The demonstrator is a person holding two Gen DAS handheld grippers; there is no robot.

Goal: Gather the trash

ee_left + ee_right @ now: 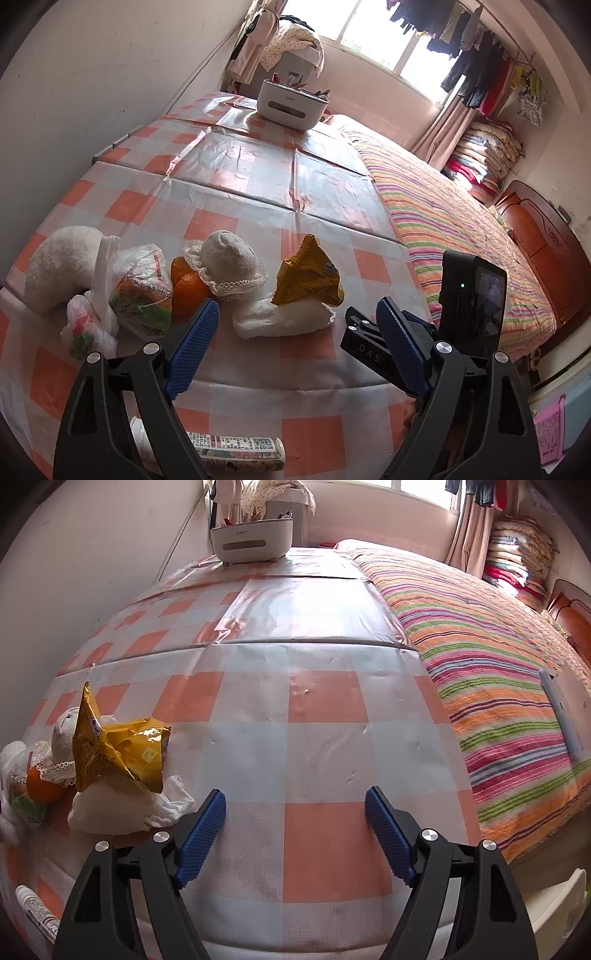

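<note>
Nothing looks collected yet. Both tongs hang released and empty over the checked table: the left tongs point at the crumpled white tissue, the right tongs just right of it. The yellow cracker wrapper rests on the tissue's far side.

Left gripper jaws wide apart, holding nothing; right gripper likewise spread, low, level.
</note>
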